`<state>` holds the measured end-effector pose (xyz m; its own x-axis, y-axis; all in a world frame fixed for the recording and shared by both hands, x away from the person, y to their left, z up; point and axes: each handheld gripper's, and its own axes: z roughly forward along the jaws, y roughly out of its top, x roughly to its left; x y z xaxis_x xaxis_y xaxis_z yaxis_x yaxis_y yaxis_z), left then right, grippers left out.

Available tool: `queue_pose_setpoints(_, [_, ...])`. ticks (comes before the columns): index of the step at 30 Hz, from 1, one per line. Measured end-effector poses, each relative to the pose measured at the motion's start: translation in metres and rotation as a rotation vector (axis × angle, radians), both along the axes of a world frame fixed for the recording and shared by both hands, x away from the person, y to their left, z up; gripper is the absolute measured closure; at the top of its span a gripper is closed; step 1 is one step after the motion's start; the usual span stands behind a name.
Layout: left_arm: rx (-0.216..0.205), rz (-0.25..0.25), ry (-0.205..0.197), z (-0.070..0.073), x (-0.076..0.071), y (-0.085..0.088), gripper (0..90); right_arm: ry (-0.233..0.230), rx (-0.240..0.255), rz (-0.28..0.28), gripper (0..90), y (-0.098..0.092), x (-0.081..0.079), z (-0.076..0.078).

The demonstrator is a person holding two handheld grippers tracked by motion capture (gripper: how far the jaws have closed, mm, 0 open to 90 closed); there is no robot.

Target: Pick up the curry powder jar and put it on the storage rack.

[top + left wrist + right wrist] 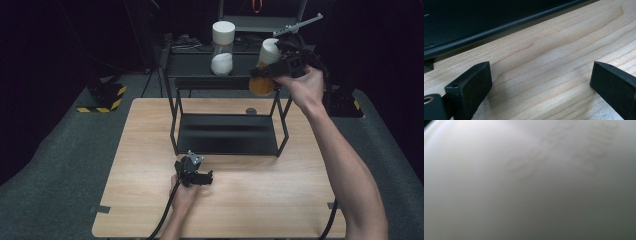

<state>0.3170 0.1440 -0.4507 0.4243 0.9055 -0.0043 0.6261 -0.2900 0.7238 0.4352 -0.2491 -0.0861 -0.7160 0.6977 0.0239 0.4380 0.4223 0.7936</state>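
A: Fingers status?

B: My right gripper (264, 70) is clamped on the white-lidded clear plastic jar of orange powder (265, 70), held tilted at the right end of the black metal shelf's (200, 62) top tier. Left gripper (202, 177) idles agape on the light wood table (150, 150), near side.

A: Landing spot?

B: Left of it, beside the white-lidded jar of white powder (222, 47); long axis needs uprighting.

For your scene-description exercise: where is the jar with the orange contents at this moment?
In the high view, the orange-filled jar is at upper right, held tilted in the right gripper above the black shelf rack, to the right of the white-filled jar standing on the rack's top shelf.
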Motion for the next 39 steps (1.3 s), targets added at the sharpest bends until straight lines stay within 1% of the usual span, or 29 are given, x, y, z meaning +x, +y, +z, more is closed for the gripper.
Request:
queue_pose_setpoints(5, [0.002, -0.001, 0.001, 0.0, 0.0, 0.0, 3.8, 0.001, -0.012, -0.019, 31.6, 0.01, 0.007, 0.01])
queue_pose_setpoints(10, [0.001, -0.001, 0.001, 0.0, 0.0, 0.0, 3.8, 0.004, -0.017, -0.036, 31.6, 0.018, 0.015, 0.015])
queue_pose_setpoints(14, [0.001, -0.001, 0.001, 0.0, 0.0, 0.0, 3.8, 0.009, -0.032, -0.077, 31.5, 0.029, 0.025, 0.018])
queue_pose_setpoints(20, [0.002, -0.001, 0.001, 0.0, 0.0, 0.0, 3.8, 0.015, -0.042, -0.147, 31.6, 0.042, 0.035, 0.018])
queue_pose_setpoints(28, [0.001, -0.001, 0.0, 0.0, 0.0, 0.0, 3.8, 0.025, -0.061, -0.222, 31.6, 0.057, 0.048, 0.015])
queue_pose_setpoints(30, [0.001, 0.0, 0.0, 0.0, 0.0, 0.0, 3.8, 0.025, -0.061, -0.233, 31.6, 0.058, 0.049, 0.014])
queue_pose_setpoints(31, [0.001, 0.0, 0.0, 0.0, 0.0, 0.0, 3.8, 0.032, -0.049, -0.25, 31.6, 0.058, 0.052, 0.012])
queue_pose_setpoints(32, [0.001, 0.0, 0.0, 0.0, 0.0, 0.0, 3.8, 0.032, -0.05, -0.255, 31.6, 0.058, 0.053, 0.012])
queue_pose_setpoints(35, [0.001, 0.0, 0.0, 0.0, 0.0, 0.0, 3.9, 0.033, -0.069, -0.28, 31.6, 0.061, 0.056, 0.012])
queue_pose_setpoints(39, [0.002, 0.0, -0.001, 0.0, 0.0, 0.0, 3.8, 0.039, -0.072, -0.293, 31.6, 0.062, 0.059, 0.011])
